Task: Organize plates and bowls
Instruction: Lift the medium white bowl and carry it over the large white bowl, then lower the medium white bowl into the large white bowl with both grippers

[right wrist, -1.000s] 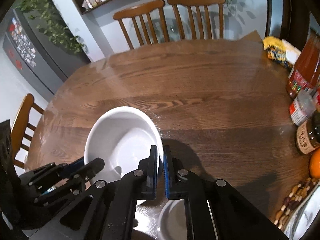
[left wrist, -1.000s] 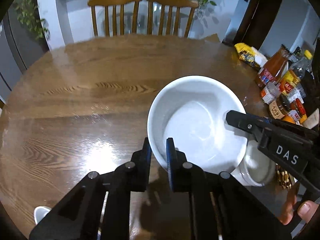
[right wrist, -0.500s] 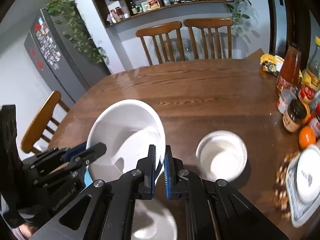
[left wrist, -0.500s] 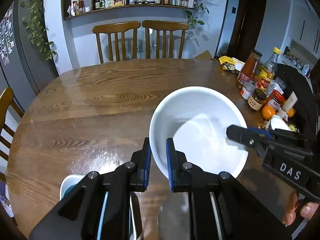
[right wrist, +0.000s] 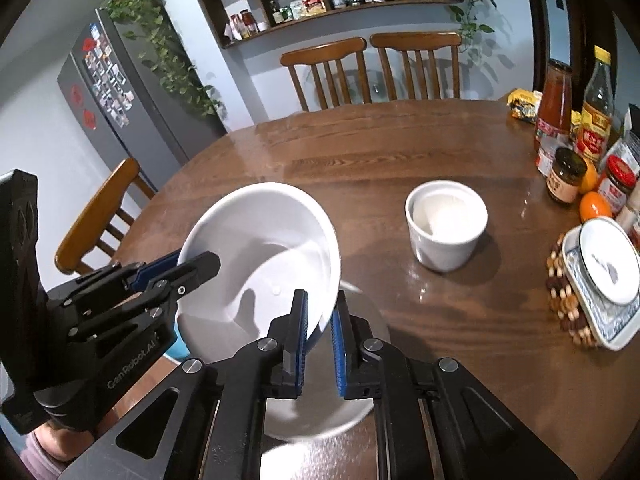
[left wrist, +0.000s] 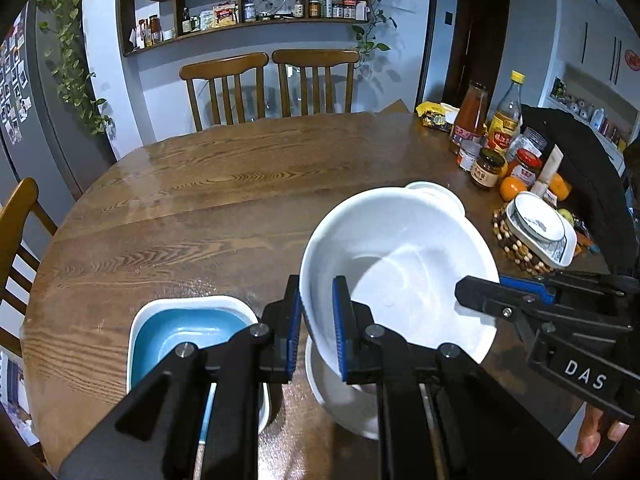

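Note:
A large white bowl [left wrist: 400, 280] [right wrist: 260, 248] hangs tilted above the wooden table [left wrist: 200, 208]. My left gripper [left wrist: 317, 292] [right wrist: 196, 260] is shut on its left rim. My right gripper [right wrist: 322, 300] [left wrist: 484, 286] holds the opposite rim between its blue pads, and its jaws are opening slightly. Right under the bowl lies a white plate [left wrist: 344, 400] [right wrist: 328, 408]. A square dish with a blue inside [left wrist: 188, 332] sits to the left. Beyond the large bowl stands a small white bowl [right wrist: 446, 224] [left wrist: 436, 192].
A patterned dish holding a round white bowl [right wrist: 608, 264] [left wrist: 536, 224] rests on a beaded trivet at the right. Behind it stand jars, sauce bottles [right wrist: 554, 104] and oranges. Two wooden chairs [left wrist: 272, 80] stand at the far side, another chair [right wrist: 100, 216] at the left.
Both grippers have drawn back toward the near edge with the large bowl, lifting it slightly. The small white bowl, the blue-lined dish and the plate underneath have come into view.

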The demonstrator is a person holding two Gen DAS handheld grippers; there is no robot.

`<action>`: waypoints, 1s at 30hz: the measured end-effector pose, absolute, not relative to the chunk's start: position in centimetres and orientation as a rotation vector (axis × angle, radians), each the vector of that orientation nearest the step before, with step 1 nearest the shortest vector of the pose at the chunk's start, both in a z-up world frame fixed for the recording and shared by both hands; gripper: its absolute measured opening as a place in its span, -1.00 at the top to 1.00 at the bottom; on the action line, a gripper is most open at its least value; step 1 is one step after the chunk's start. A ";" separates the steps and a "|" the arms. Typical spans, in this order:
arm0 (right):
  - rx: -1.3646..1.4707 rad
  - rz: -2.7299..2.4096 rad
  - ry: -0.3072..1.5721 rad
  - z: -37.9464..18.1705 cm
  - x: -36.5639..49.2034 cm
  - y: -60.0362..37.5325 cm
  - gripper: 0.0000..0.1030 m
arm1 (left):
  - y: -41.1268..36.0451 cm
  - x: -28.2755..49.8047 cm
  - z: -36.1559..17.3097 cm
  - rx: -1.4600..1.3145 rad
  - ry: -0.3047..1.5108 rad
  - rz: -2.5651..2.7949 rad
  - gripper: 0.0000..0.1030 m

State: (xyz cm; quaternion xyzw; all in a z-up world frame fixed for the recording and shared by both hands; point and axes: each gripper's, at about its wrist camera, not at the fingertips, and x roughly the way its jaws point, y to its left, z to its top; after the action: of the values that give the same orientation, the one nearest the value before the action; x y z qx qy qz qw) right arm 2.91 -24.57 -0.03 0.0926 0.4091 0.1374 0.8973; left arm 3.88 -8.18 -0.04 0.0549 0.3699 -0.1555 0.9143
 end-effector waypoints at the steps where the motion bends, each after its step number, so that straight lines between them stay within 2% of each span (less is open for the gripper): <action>1: 0.198 0.285 0.853 -0.3 2.7 -24.6 0.75 | -8.3 3.6 -0.2 0.119 0.763 -0.324 0.75; 30: 0.230 0.273 0.924 -3.3 0.5 -25.1 0.75 | -9.4 2.7 -3.3 0.163 0.831 -0.330 0.74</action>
State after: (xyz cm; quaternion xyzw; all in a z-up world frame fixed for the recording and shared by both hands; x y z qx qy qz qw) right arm 0.47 -25.05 -3.32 0.1103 0.4434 0.1312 0.8798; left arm 2.65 -9.36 -3.35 0.0788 0.4012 -0.1595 0.8986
